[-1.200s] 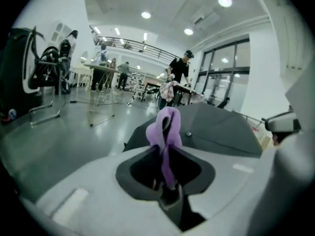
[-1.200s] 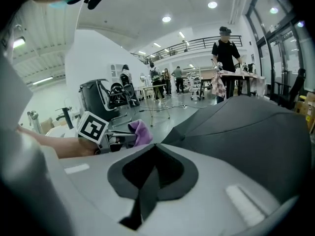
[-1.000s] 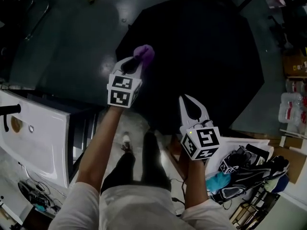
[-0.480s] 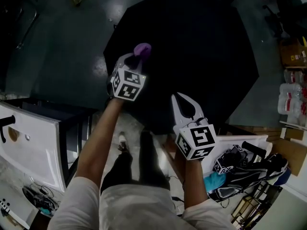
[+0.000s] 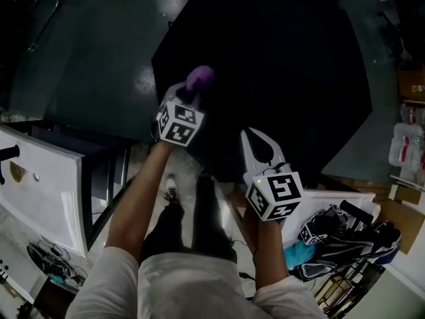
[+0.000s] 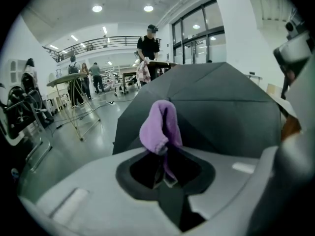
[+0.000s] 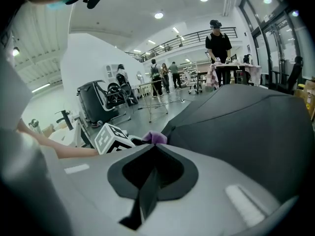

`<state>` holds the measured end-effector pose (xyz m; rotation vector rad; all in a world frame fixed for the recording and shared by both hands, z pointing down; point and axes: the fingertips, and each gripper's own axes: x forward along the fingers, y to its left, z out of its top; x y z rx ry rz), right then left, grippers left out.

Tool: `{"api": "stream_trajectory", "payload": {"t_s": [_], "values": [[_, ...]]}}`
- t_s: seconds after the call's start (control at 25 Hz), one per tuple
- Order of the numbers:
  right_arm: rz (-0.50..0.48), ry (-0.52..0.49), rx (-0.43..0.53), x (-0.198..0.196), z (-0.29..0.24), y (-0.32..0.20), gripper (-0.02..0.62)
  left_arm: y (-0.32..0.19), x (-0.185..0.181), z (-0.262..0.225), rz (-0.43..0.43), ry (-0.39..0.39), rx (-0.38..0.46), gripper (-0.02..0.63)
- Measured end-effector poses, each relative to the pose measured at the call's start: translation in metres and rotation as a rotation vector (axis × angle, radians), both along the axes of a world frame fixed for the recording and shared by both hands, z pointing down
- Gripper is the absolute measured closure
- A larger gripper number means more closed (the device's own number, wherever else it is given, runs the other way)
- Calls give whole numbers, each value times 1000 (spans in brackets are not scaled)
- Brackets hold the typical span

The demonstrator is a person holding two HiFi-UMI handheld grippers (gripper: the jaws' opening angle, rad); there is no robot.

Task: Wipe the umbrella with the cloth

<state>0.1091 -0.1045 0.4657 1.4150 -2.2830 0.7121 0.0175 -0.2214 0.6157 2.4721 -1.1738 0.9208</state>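
Note:
A black open umbrella [image 5: 279,65] stands on the floor, its canopy filling the upper middle of the head view. My left gripper [image 5: 192,93] is shut on a purple cloth [image 5: 200,78] at the canopy's near left edge; the cloth [image 6: 160,127] sticks up from the jaws in front of the grey-looking canopy [image 6: 216,112]. My right gripper [image 5: 259,141] is shut with nothing in it, over the canopy's near edge. In the right gripper view the canopy [image 7: 256,132] lies to the right, the cloth [image 7: 155,137] and the left gripper's marker cube [image 7: 112,137] just ahead.
A white cabinet [image 5: 40,191] stands at the left. A pile of bags and gear [image 5: 339,234] lies at the lower right, cardboard boxes [image 5: 412,85] at the far right. The person's legs [image 5: 189,218] are below. People [image 6: 147,45] work at ironing boards in the background.
The left gripper with the cloth has shifted slightly down and right along the canopy's edge. The right gripper has stayed about where it was.

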Motion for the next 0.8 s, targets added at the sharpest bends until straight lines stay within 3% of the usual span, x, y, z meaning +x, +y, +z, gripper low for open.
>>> {"api": "stream_trajectory", "payload": {"t_s": [0.4, 0.8], "values": [[-73, 19, -35, -34, 37, -3, 592, 48, -33, 67, -70, 45, -136, 541], [-124, 13, -102, -65, 84, 0, 592, 66, -57, 111, -114, 65, -177, 566]]}}
